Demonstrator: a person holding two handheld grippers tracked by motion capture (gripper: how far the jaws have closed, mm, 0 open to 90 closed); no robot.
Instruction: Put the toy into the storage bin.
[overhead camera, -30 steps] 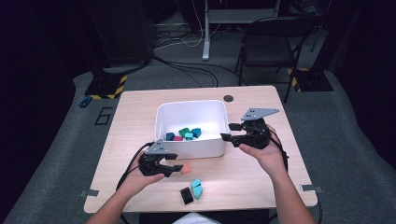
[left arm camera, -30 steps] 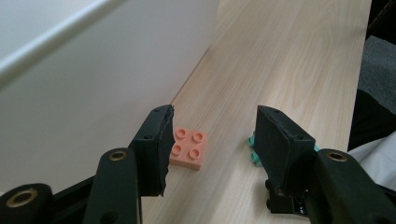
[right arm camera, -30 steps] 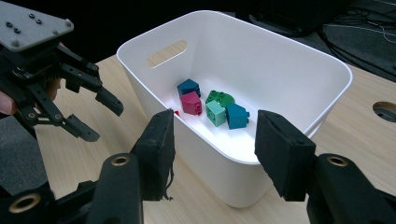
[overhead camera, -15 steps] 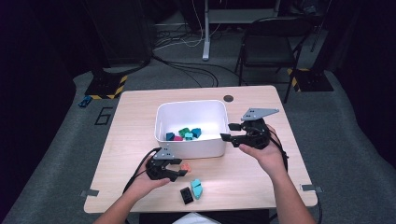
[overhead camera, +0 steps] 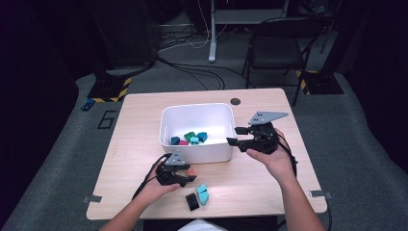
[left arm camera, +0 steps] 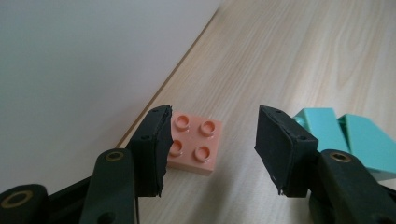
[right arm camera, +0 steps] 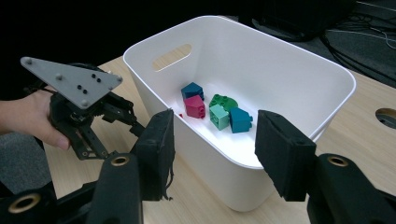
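We lower the left gripper, jaws wide, around the light, rigid, slick salmon brick near the counter's front edge, aiming to pinch its flat sides.

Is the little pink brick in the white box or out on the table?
Out. The pink four-stud plastic brick lies studs up on the wooden table, beside the white plastic bin's outer wall.
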